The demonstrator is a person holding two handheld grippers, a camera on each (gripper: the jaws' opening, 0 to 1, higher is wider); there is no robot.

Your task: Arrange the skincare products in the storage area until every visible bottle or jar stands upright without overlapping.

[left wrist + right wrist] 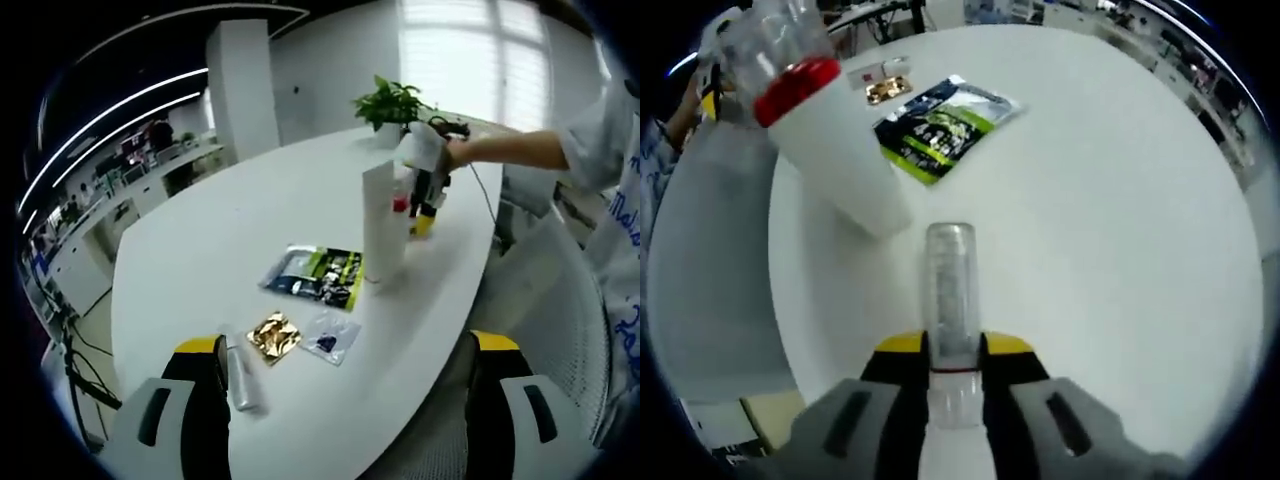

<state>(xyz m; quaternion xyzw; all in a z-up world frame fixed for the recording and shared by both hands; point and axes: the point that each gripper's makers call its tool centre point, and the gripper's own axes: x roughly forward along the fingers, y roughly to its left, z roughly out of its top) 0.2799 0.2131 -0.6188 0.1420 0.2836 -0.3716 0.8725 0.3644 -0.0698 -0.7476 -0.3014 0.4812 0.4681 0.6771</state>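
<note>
Gripping a clear-capped bottle, right fingers clenched; left fingers released

The white table bears a green sachet, gold packet, clear pouch and upright white bottle.

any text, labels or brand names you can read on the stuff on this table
Nothing can be read with confidence.
Green and black sachet: print on its face, too blurred to read.
Small clear packet: dark mark, too small to read.
Gold packet: no text to make out.
White bottle with a red band: no label showing.
Bottle in the right claw: clear cap, no text visible.
Blue writing on the person's white shirt: illegible.
</note>
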